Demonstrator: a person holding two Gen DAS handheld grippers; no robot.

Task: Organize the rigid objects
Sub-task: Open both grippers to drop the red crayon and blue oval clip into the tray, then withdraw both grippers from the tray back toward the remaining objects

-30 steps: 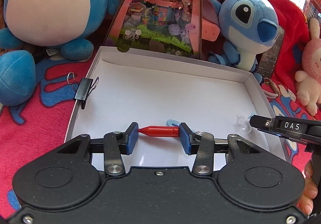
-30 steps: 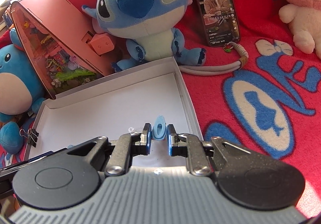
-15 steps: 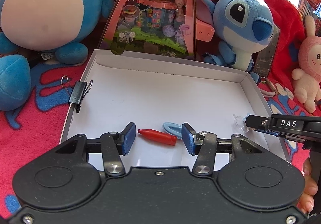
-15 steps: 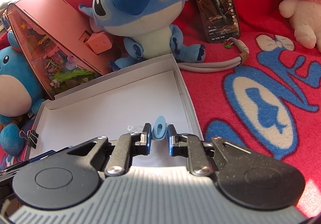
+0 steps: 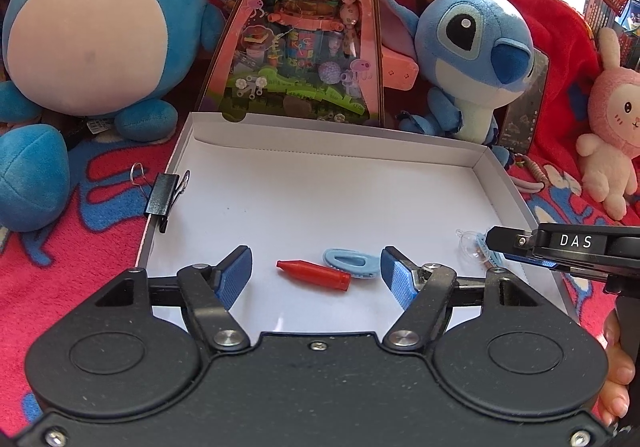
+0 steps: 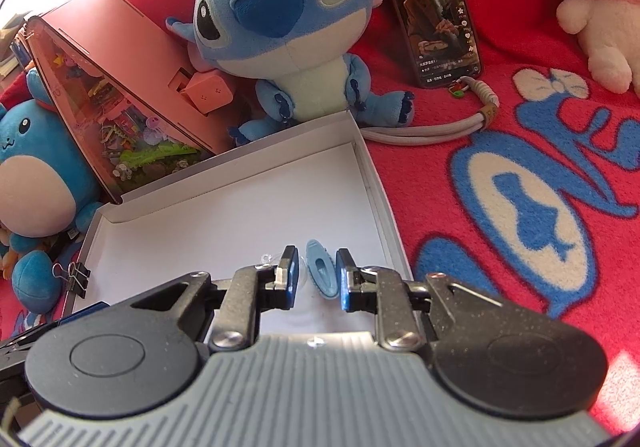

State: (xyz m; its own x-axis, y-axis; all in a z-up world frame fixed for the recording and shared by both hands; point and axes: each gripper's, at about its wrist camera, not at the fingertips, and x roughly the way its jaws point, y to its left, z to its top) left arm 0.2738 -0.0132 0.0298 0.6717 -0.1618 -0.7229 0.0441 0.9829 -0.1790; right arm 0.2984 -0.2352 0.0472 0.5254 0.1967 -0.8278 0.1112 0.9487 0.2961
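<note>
Both pairs of jaws have just been opening: a second ago the left gripper (image 5: 316, 271) clamped the red crayon-shaped piece (image 5: 314, 275) end to end, and now that piece lies free on the floor of the white box (image 5: 320, 139), with the blue pads standing wide on either side and touching nothing. Over the same second the right gripper (image 6: 318, 279), which pinched a pale blue clip (image 6: 320, 273), has eased apart a little; the clip sits between its pads with a sliver of gap on each side, so it looks released rather than held.

In the left view a second pale blue clip (image 5: 351, 263) lies just right of the red piece, touching or nearly touching its far end. A small clear bauble (image 5: 472, 245) rests near the box's right wall, close to the right gripper's tips. A black binder clip (image 5: 162, 195) is fastened on the left wall. Plush toys, a pink display case and a phone ring the box on the red blanket.

By my judgement the sorting is well along: at least four small hard items are in the box, two only just set down. No loose hard item shows on the blanket, so what remains, if anything, I cannot tell.
</note>
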